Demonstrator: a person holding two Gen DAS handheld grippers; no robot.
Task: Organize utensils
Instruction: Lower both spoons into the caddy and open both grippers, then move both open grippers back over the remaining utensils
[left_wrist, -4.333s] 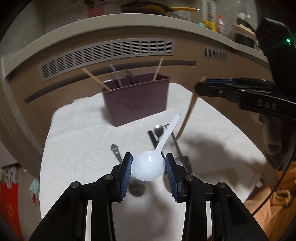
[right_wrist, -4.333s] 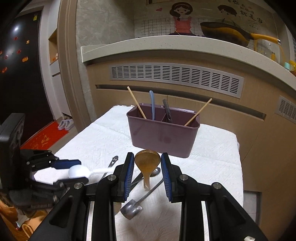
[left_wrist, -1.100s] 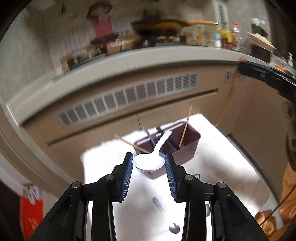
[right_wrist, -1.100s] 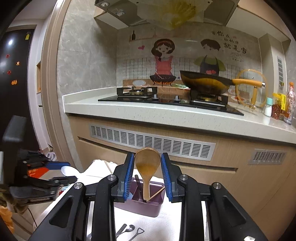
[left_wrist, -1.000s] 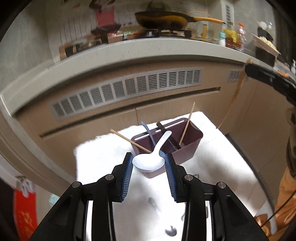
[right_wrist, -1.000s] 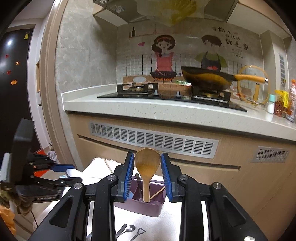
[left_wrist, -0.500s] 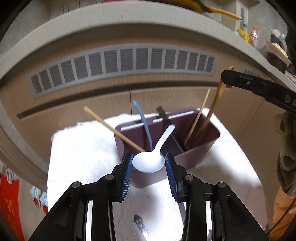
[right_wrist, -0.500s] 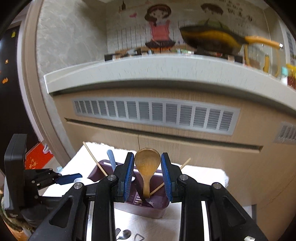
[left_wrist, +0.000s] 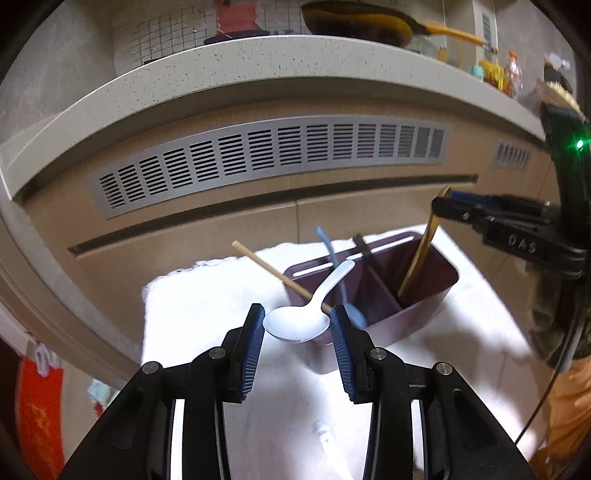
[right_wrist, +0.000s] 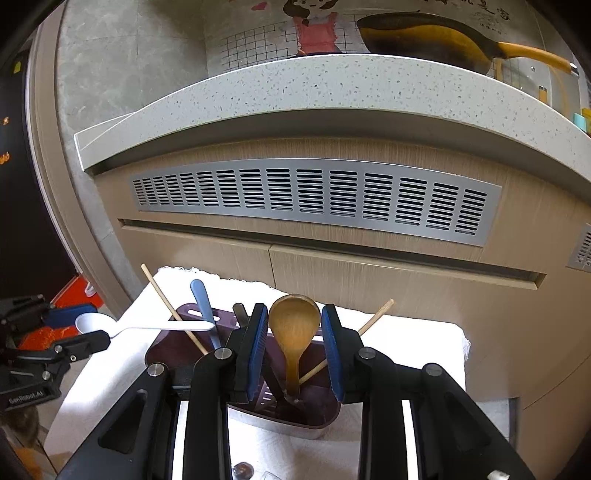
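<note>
Both sets of tongs are loaded over the maroon utensil caddy (left_wrist: 373, 291), which sits on a white-clothed table (left_wrist: 207, 295) in front of the kitchen cabinets. The left tongs (left_wrist: 297, 328) are clamped on the bowl of a white plastic spoon (left_wrist: 299, 325), its handle reaching out over the caddy's left compartment. The right tongs (right_wrist: 293, 332) pinch a wooden spoon (right_wrist: 293, 328) by its bowl, handle hanging straight down into the right compartment, tip at or near the bottom, though I can't tell if it touches. Already in the caddy: a blue-handled utensil (right_wrist: 201, 299) and a black-handled one (left_wrist: 364, 249) by the divider, with one chopstick (left_wrist: 273, 271) leaning out to the left and another chopstick (right_wrist: 373, 317) leaning right. A metal utensil (right_wrist: 242, 469) lies on the cloth in front of the caddy.
</note>
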